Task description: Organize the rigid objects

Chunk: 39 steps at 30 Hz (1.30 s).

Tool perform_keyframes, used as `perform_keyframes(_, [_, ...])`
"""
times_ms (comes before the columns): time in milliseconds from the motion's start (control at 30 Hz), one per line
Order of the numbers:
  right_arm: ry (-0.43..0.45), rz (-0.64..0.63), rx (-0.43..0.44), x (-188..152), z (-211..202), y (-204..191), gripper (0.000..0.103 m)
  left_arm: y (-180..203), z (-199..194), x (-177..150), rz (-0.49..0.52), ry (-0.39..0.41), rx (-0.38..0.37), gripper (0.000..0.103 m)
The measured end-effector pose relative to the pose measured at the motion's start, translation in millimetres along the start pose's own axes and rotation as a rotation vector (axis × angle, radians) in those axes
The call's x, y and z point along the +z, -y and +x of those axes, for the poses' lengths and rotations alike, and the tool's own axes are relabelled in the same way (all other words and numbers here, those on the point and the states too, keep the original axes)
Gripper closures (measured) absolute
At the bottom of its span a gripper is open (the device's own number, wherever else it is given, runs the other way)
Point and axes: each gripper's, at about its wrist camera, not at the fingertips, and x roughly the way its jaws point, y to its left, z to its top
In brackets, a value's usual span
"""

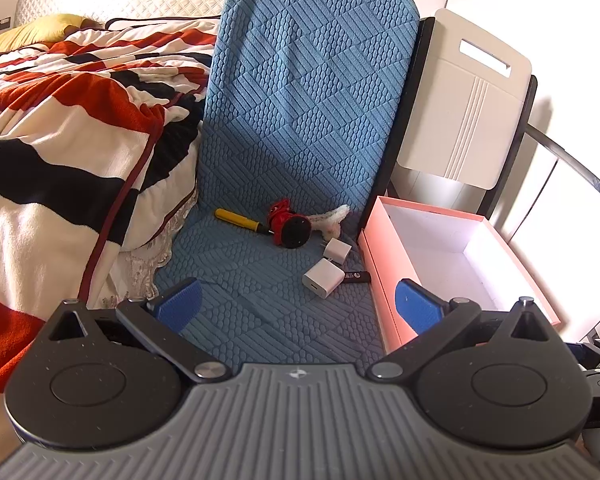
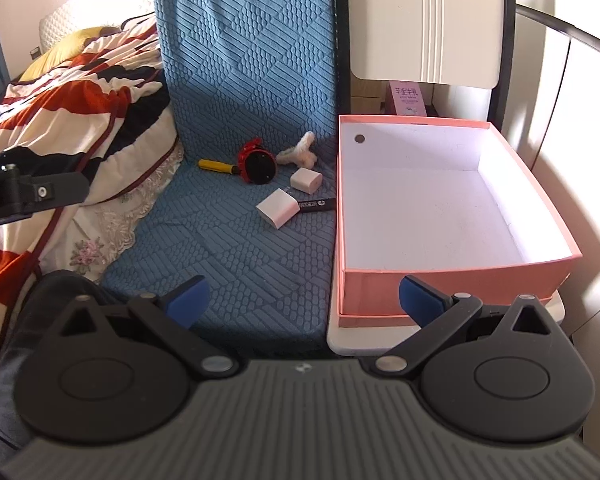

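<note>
1. We see the blue textured chair cover [image 1: 308, 92] draped over seat and backrest, beside a bed with a red, black and white striped blanket [image 1: 64, 120]. It acts as the work surface.
2. Pink shoebox [image 2: 456, 284], white inside, nothing in it, sits just right of the seat on a white stool or side table [image 2: 364, 340]. We judge it is the bin, set near the items so transfers are short.
3. Left gripper [image 1: 300, 306]: jaws wide apart, nothing between them, hovering over the front of the seat. Right gripper [image 2: 304, 300]: same, apart and holding nothing, straddling the seat edge and the box's front wall. Both look staged ahead of a first pick.
4. Red toy with black disc [image 1: 286, 226] lies at the back of the seat, touching the tip of the yellow-handled screwdriver [image 1: 238, 218].
5. White fuzzy piece [image 1: 332, 220] is just right of the toy. It looks soft, probably not a target.
6. Two white charger plugs [image 1: 324, 278] [image 1: 337, 250] sit near the box side, close together.
7. Black USB stick [image 1: 354, 277] touches the nearer plug, closest to the box. Nothing sorted yet.
</note>
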Motion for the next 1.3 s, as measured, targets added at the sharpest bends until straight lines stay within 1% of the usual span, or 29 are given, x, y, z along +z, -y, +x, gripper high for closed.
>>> perform_keyframes(433, [-0.025,0.029,0.004,-1.8,4.8,2.0,0.000,-1.1,3.0,-2.6,0.000,-0.005,0.000,0.000])
perform_keyframes(967, [-0.025,0.021,-0.001,0.1,6.6,-1.8,0.000,-4.2,6.8,-1.6,-0.004,-0.007,0.004,0.000])
perform_keyframes(1067, [-0.026,0.026,-0.015,0.4,6.5,-1.3,0.000,-5.5,6.6,-1.3,-0.005,-0.005,0.003,0.000])
perform_keyframes(1300, [-0.027,0.025,0.001,-0.9,5.1,-0.7,0.000,-3.9,7.5,-1.7,0.002,-0.010,0.005,0.000])
